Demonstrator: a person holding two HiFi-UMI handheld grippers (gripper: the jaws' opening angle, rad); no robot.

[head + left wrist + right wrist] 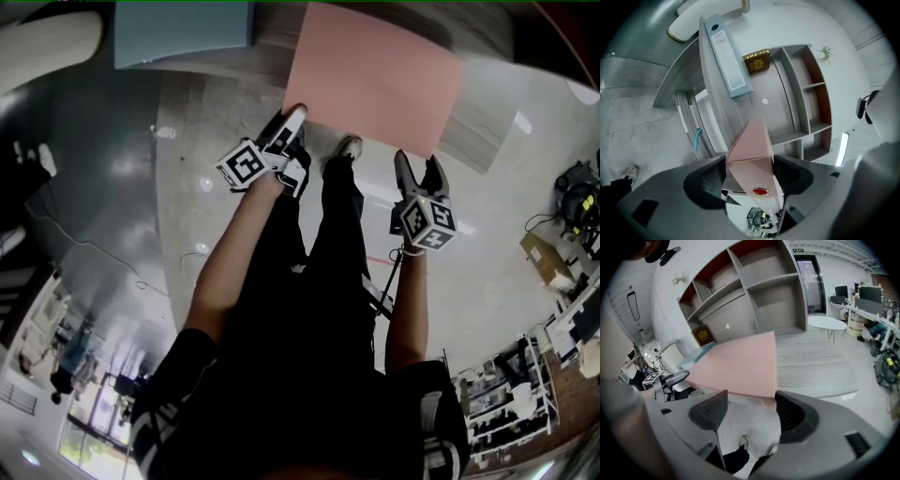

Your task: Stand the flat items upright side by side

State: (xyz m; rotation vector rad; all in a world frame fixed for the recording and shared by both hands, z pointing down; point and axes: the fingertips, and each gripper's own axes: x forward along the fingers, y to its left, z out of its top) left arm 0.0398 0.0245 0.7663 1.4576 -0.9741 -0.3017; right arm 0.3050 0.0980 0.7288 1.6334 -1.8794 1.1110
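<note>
A large flat pink box (375, 80) lies on the grey wood table (473, 131), its near side hanging over the edge. My left gripper (294, 114) is rolled on its side at the box's near left corner. In the left gripper view the pink box (752, 140) has its thin edge between the widely spread jaws of the left gripper (750, 161), filling nearly the whole gap. My right gripper (419, 167) hangs open just short of the near right corner. In the right gripper view the pink box (740, 366) ends right above the empty right gripper (750, 401).
A flat blue box (183, 33) lies further back on the table; it shows as a blue box (726, 56) beside a brown book (756, 62). An open shelf unit (754, 291) stands behind. My legs and a shoe (349, 147) are below the table edge.
</note>
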